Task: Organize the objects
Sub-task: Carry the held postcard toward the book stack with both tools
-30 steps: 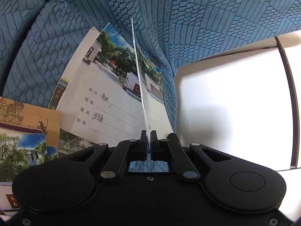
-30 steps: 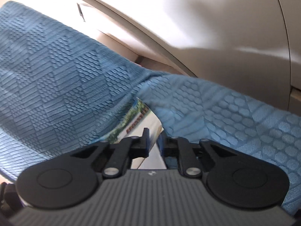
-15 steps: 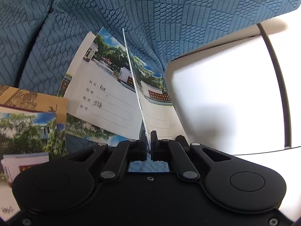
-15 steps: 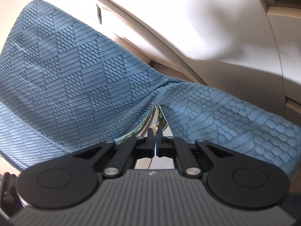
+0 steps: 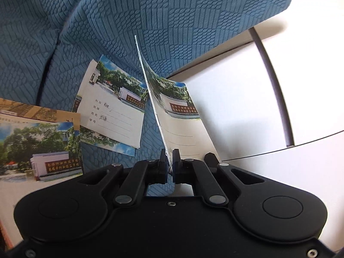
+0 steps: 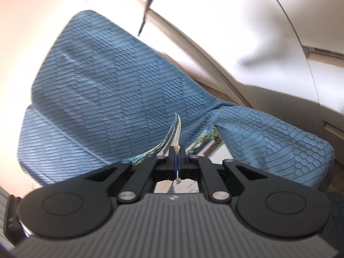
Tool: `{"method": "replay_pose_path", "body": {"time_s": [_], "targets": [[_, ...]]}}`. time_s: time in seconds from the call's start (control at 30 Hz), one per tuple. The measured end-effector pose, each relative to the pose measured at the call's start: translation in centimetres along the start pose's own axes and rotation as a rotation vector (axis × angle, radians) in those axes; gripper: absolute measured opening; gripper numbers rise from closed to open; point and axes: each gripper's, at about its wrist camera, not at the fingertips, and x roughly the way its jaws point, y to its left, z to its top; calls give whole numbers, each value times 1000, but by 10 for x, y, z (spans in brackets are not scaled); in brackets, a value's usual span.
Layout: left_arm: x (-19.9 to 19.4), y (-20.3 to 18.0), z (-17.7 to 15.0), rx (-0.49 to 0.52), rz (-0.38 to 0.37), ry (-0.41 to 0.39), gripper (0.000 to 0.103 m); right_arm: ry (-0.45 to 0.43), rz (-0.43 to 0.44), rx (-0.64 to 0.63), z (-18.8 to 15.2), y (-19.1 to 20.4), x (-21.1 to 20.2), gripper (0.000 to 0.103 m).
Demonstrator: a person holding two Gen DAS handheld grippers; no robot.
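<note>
The left gripper [image 5: 169, 161] has its jaws pressed together on the near edge of a thin exercise book [image 5: 182, 116], which stands on edge and curves away from the jaws, its cover photo of trees and a low building facing right and its ruled name lines visible lower down. The book's far tip rises free above the blue textured cloth [image 5: 150, 21], with nothing touching it there. To the right the cloth ends at a white surface [image 5: 232, 99] crossed by a dark strip [image 5: 273, 81], and that side lies bare and open. To the left, a second exercise book [image 5: 114, 111] with handwritten lines lies flat on the cloth, just beside the held one but apart from it; further left a tan book [image 5: 43, 112] lies under another photo-covered book [image 5: 40, 150] at the frame's edge, so the left side is crowded. The left gripper points down at a moderate slant. In the right wrist view, the right gripper [image 6: 177, 154] also has its jaws squeezed shut on a thin photo-covered book edge [image 6: 175, 129] that bows up and to the left from the jaws; the view is blurred, and whether this is the same book cannot be told. Beyond it the blue cloth [image 6: 107, 86] drapes over a rounded cushion shape, bordered by pale curved panels [image 6: 236, 32] above and to the right. The right gripper tilts only slightly downward.
</note>
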Motion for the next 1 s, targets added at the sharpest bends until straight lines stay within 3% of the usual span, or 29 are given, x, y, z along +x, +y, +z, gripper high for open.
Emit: {"method": "replay_pose_path", "body": {"time_s": [0.3, 0.5, 0.77, 1.0], "targets": [[-88, -22, 1, 40, -23, -63, 3, 8, 71, -24, -7, 59, -39, 4], [-132, -16, -8, 47, -43, -116, 4, 22, 124, -27, -21, 84, -55, 4], [-148, 29, -41, 15, -10, -98, 4, 58, 101, -58, -59, 92, -68, 4], [-138, 68, -64, 6, 44, -76, 4, 113, 45, -109, -92, 80, -63, 4]]}}
